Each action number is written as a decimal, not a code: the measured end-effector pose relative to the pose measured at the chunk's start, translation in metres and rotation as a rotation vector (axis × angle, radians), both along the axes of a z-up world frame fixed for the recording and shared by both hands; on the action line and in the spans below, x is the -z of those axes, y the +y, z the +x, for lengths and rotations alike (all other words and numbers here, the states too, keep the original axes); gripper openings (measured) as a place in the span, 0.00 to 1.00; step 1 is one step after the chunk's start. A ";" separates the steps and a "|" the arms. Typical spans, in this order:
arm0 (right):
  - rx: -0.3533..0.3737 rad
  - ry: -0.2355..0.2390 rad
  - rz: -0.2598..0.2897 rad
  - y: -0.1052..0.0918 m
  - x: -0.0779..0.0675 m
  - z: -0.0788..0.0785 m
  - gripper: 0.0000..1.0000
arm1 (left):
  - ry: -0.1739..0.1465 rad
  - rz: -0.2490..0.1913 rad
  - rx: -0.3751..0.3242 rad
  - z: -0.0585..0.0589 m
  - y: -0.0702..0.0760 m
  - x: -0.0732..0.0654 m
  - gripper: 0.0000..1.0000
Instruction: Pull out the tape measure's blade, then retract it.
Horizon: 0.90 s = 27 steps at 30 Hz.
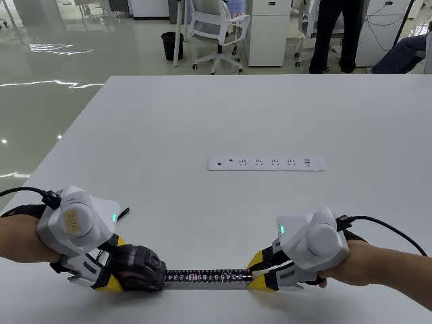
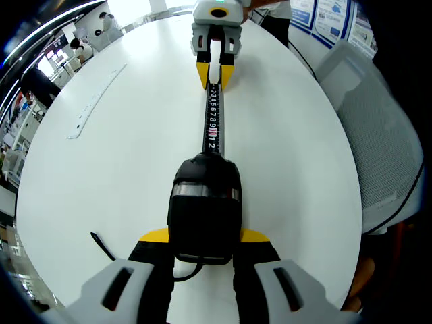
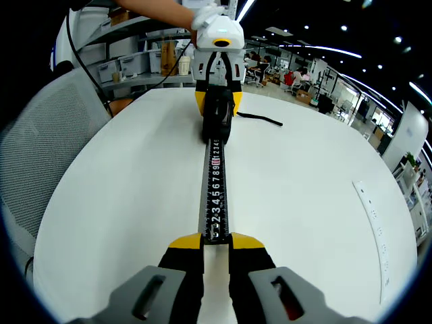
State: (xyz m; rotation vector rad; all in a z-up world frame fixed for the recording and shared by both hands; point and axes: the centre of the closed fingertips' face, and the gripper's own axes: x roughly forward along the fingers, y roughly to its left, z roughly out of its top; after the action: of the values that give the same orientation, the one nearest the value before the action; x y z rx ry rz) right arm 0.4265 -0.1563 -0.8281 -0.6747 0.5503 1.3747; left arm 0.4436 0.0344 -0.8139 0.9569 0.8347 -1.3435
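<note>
A black tape measure case (image 1: pixel 138 267) sits near the table's front edge, held between the yellow-tipped jaws of my left gripper (image 1: pixel 111 270), which is shut on it. In the left gripper view the case (image 2: pixel 204 209) fills the gap between the jaws. Its dark numbered blade (image 1: pixel 206 277) runs out flat along the table to my right gripper (image 1: pixel 260 273), which is shut on the blade's end. In the right gripper view the blade (image 3: pixel 215 196) stretches away from the jaws to the case (image 3: pixel 217 118). A thin black wrist strap (image 3: pixel 260 119) trails from the case.
A white power strip (image 1: pixel 266 163) lies on the white table (image 1: pixel 223 115) beyond the grippers. Past the far edge stand a white office chair (image 1: pixel 217 30), a black bin (image 1: pixel 172 44) and a standing person (image 1: pixel 336 34).
</note>
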 end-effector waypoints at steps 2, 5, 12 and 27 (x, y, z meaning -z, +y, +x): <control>-0.001 0.001 -0.001 -0.001 0.000 -0.001 0.12 | -0.001 0.000 0.001 0.000 0.000 0.000 0.28; 0.000 -0.001 -0.002 -0.001 0.000 -0.001 0.12 | -0.002 0.000 0.001 -0.001 0.000 0.000 0.28; 0.001 -0.001 -0.002 -0.004 -0.001 -0.002 0.12 | -0.002 -0.002 0.000 -0.001 0.000 0.000 0.28; 0.003 -0.008 -0.008 -0.008 0.000 -0.002 0.12 | -0.002 -0.005 -0.001 -0.001 0.000 -0.001 0.28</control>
State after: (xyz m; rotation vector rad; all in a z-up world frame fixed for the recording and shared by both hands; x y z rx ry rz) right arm 0.4248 -0.1643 -0.8281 -0.6853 0.5510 1.3673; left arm 0.4422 0.0346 -0.8133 0.9541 0.8300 -1.3426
